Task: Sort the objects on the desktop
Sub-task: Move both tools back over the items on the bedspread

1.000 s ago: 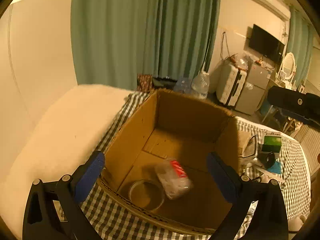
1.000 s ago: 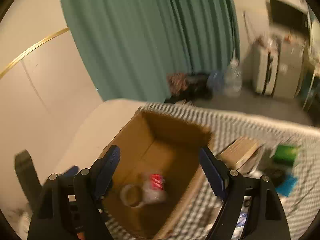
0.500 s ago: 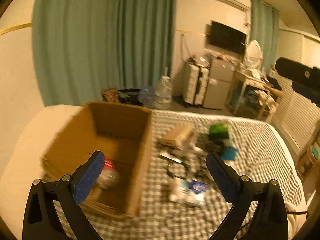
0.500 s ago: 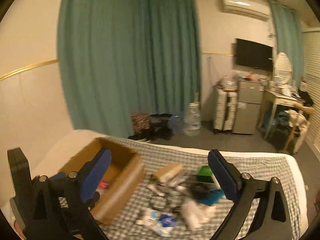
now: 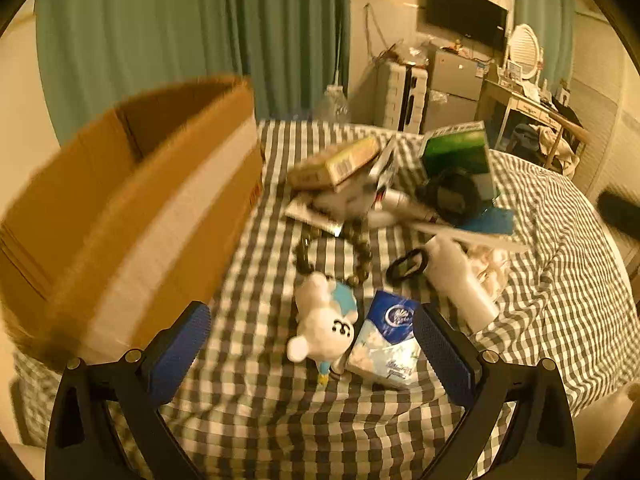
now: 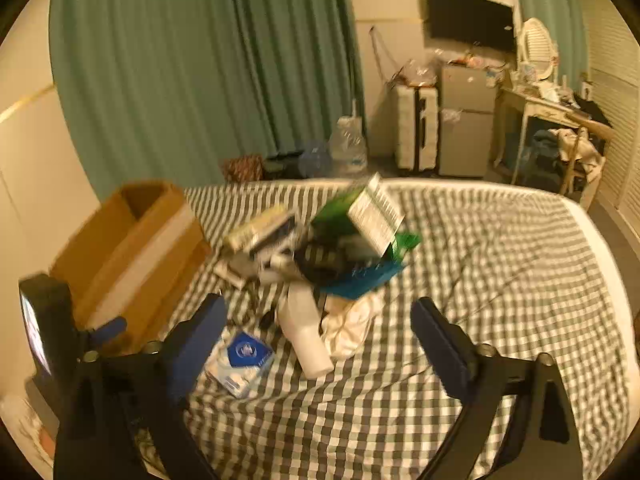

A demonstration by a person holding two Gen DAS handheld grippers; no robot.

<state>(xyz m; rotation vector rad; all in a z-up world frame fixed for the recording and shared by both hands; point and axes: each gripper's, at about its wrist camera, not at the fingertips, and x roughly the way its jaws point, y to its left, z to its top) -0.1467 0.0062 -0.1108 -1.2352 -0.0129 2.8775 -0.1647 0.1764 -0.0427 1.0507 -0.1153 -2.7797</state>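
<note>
On the checked cloth [image 5: 560, 312] we saw the cardboard box [image 5: 132, 200] left of the clutter, the tissue pack [image 5: 386, 340] beside the plush toy [image 5: 324, 324], our left gripper [image 5: 312, 344] spread empty, our right gripper [image 6: 320, 332] closing on nothing.

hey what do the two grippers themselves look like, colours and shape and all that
Both match: the left gripper and right gripper each have a black frame with triangular cut-outs, silver bolts at the pivots, and two flat fingers covered in textured blue pads. No cables, sleeves or hands show.

Blurred clutter pile [image 5: 392, 204] beside cardboard box [image 5: 132, 208]
</note>
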